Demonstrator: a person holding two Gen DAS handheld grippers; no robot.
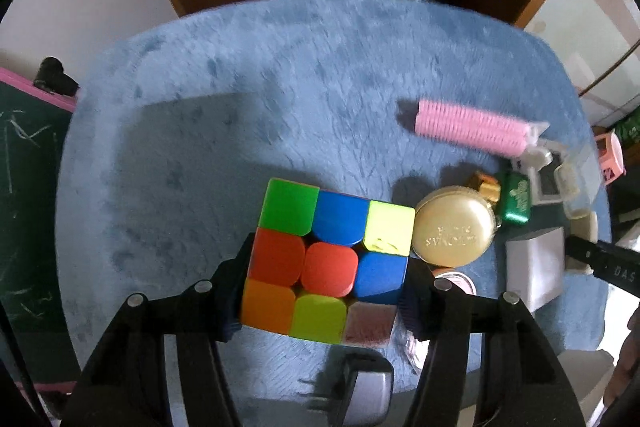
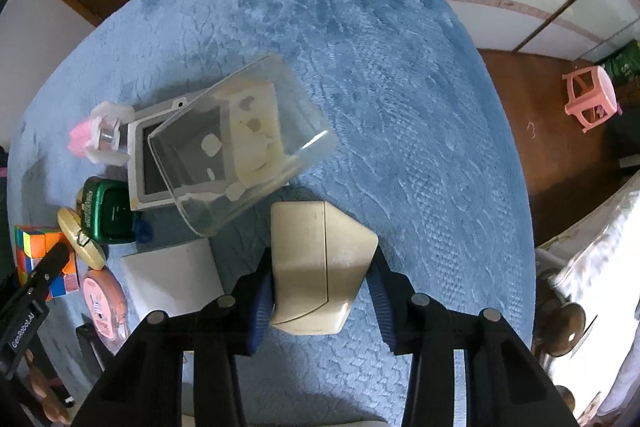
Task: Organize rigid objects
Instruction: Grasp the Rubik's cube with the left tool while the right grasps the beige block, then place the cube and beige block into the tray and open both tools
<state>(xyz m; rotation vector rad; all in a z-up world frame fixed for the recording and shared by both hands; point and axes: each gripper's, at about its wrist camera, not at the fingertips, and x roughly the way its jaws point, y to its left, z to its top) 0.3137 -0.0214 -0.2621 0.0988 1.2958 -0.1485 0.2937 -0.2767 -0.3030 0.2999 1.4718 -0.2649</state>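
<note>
Left gripper (image 1: pixel 324 291): black two-finger tool at the very bottom of the left wrist view, jaws closed on the multicoloured three-by-three puzzle cube (image 1: pixel 326 259), one pad on each side face; the cube looks lifted a little, its shadow falling on the cloth below, though I can't be sure it is clear of the surface.
Right gripper (image 2: pixel 320 291): black fingers with blue ribbed pads, clamped on the cream plastic angular block (image 2: pixel 316 267); the block's long axis runs straight ahead along the fingers.
Surface: round table under a fluffy blue cloth (image 1: pixel 280 87), wide bare stretch ahead and to the left of the cube.
Cluster: just right of the cube sits the round gold tin (image 1: pixel 454 231), touching or nearly touching the cube's yellow corner; beyond it the small green box (image 1: pixel 516 199), the pink ribbed roll (image 1: pixel 468 127), a white cardboard box (image 1: pixel 534 267).
Right-side clutter: clear plastic tub (image 2: pixel 240 147) lies tipped over the grey-framed tablet-like device (image 2: pixel 144 163), directly ahead and left of the cream block.
Key relation: cube lies at the cluster's left edge, nearer the left hand; the open cloth lies away from the tin, so my guess is the cube wants to travel left or forward.
Risk: cube's right edge could nudge the gold tin if it swings right.
Progress: both tools loaded, nothing looks placed in order yet.
</note>
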